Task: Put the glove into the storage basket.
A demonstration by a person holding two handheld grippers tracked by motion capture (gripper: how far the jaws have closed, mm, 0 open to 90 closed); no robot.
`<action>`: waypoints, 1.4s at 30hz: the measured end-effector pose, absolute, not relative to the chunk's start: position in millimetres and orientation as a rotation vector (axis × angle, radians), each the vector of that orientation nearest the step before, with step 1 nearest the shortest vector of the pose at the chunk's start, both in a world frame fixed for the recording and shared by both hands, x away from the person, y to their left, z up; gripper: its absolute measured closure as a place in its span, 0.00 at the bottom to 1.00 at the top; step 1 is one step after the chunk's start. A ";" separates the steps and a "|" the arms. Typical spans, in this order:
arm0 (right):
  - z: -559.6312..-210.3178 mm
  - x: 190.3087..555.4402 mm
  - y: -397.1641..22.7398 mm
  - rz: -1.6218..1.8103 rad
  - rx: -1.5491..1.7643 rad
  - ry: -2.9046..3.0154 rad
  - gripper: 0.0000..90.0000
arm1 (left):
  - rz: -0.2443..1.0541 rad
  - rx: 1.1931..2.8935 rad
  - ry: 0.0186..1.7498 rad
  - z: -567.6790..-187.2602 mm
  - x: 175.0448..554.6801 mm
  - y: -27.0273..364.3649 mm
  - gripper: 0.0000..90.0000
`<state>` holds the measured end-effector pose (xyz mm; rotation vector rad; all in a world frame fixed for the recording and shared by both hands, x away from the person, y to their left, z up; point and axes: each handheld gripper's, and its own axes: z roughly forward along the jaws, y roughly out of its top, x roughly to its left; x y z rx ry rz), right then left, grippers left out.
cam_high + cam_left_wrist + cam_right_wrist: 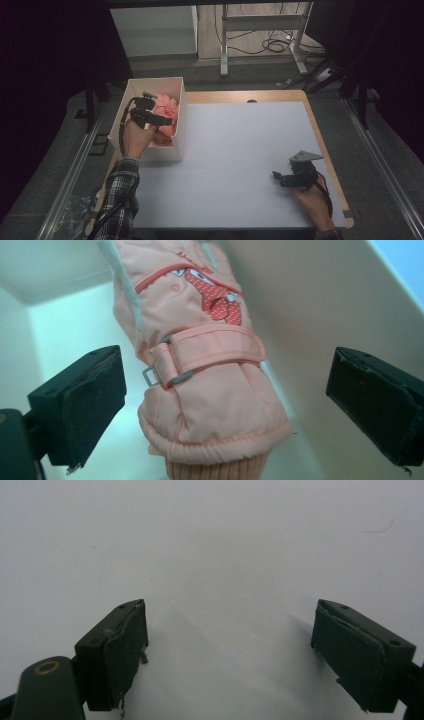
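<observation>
Inside the white box (131,90) at the worktop's (235,150) far left corner lies a peach-pink glove (200,365), its long axis running away from the left gripper (159,120), knit cuff nearest, fingers farthest. The worktop is pale and bare; a dim room with table legs and cables lies beyond. The left jaws stand wide, apart from the glove between them. The right gripper (278,178), near right, is wide open and holds nothing.

White mat (240,165) on wooden tabletop (327,150), wood edge showing at far + right sides. Grey metal frame legs (300,45) on floor beyond table, black cables (272,45) coiled between them. Dark curtains both sides. Metal rail (75,165) along left table edge.
</observation>
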<state>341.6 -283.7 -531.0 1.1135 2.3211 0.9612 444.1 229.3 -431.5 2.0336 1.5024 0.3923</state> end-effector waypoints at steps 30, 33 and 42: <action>-531.1 341.6 -283.7 0.961 1.113 2.320 0.17 | 0.416 2.041 1.340 -422.3 399.2 231.7 0.04; -531.1 341.6 -283.7 0.961 1.113 2.320 0.17 | 0.416 2.044 1.321 -422.9 394.1 231.1 0.04; -531.1 341.6 -283.6 0.960 1.113 2.320 0.17 | 0.417 2.044 1.285 -426.0 378.2 228.8 0.04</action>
